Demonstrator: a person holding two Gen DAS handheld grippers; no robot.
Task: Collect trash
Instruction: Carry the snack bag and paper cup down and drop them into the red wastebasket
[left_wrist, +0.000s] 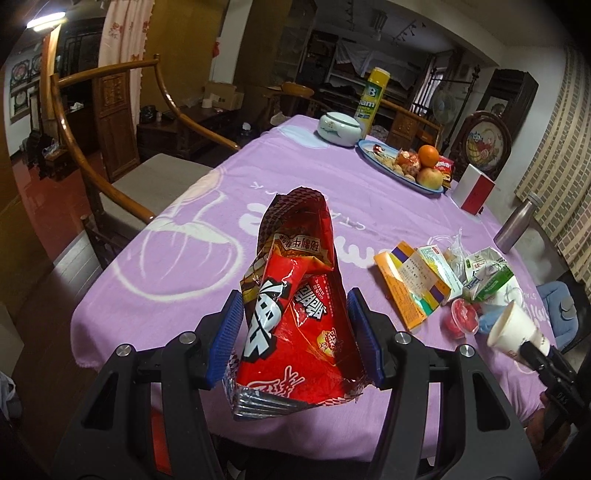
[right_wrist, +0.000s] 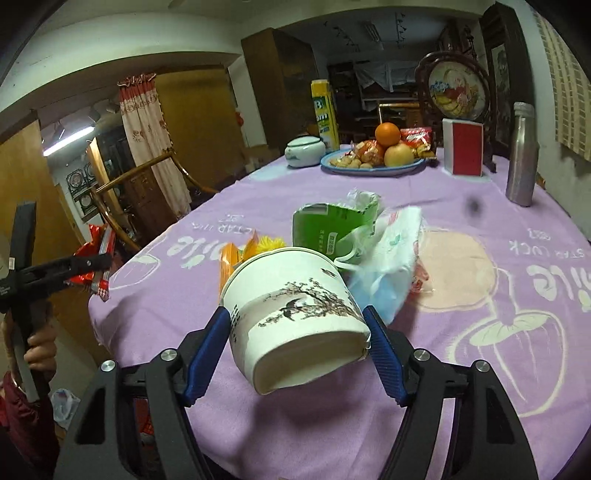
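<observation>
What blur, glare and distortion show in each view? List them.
Left wrist view: fisheye bends the table edge and darkens the corners; glare on the red snack bag; ceiling lamp blown out. Right wrist view: same curving; blue and white plastic bag motion-smeared; paper cup sharp; dark smudge on the picture.

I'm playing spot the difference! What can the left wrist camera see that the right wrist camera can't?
Only the left wrist view shows the red jelly cup on the cloth and the front of the red snack bag in the left hand-held gripper.

Only the right wrist view shows the bird painting on the paper cup in the right hand-held gripper.

Both show the fruit plate, metal bottle, orange box and green carton.
</observation>
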